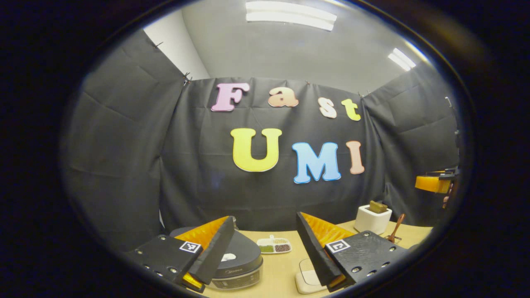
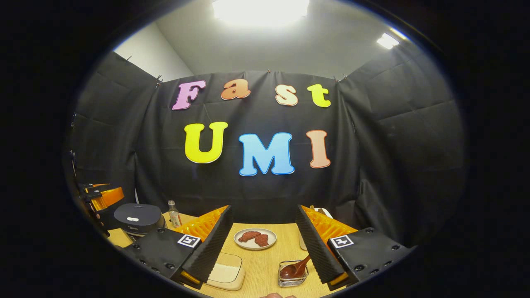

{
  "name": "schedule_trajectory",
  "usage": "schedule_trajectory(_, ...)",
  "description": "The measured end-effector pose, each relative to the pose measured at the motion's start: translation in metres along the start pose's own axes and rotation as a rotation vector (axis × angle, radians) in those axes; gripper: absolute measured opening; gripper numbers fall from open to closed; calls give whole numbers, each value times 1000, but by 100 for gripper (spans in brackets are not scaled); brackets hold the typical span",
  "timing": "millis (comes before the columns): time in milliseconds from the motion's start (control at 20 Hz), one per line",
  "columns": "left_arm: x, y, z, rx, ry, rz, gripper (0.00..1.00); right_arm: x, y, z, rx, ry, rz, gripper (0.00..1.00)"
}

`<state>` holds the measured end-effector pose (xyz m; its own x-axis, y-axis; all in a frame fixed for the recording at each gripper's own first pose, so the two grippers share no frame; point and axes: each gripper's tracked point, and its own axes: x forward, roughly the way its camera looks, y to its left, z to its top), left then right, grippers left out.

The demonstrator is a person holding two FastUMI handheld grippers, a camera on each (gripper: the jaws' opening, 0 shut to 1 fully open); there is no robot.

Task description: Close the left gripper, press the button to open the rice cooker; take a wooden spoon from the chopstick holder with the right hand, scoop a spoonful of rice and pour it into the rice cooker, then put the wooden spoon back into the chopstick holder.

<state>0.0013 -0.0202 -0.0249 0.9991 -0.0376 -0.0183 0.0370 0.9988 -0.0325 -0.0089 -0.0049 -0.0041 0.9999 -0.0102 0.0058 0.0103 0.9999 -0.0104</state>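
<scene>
Wooden table point(image 1: 285, 269) at lower frame holds the closed rice cooker point(image 1: 236, 265); the left hand-held gripper point(image 1: 265, 265) gapes wide, empty. It should close fully, then press the lid button point(image 1: 227, 257) squarely. The right hand-held gripper point(image 2: 265, 265) is open, empty too.

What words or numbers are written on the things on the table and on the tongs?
No text here can be read.
On the rice cooker: small print on the front, too blurred to read.
On the bottle: a label, too small to read.
On the left tongs and right tongs: square black-and-white markers, patterns with no words.
</scene>
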Motion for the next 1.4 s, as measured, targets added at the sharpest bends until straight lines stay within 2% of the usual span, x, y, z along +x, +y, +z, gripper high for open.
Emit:
schedule_trajectory(150,4,5,-2,3,5,12,93,2,1,-8,-5,15,8,97)
schedule_trajectory(500,2,37,9,-8,-3,93,91,6,9,-17,-23,30,44,97)
schedule_trajectory(550,2,48,13,-19,-7,100,93,6,10,-18,-29,28,45,98)
schedule_trajectory(700,9,69,18,-85,3,81,89,4,12,-19,-34,27,46,98)
schedule_trajectory(800,15,90,19,-111,27,106,71,3,12,-19,-27,23,50,98)
schedule_trajectory(900,19,101,25,-88,34,100,53,-1,12,-20,-31,23,56,98)
schedule_trajectory(1050,31,93,26,-74,61,28,38,-2,18,-26,-50,35,67,98)
schedule_trajectory(1100,34,99,27,-64,74,40,33,-1,21,-26,-50,38,79,98)
schedule_trajectory(1200,46,109,20,-76,118,46,7,-5,20,-29,-38,42,91,98)
schedule_trajectory(1250,48,106,13,-85,149,26,5,-8,20,-30,-36,41,95,98)
schedule_trajectory(1400,62,121,-5,-128,240,37,1,-12,15,-30,-42,38,87,97)
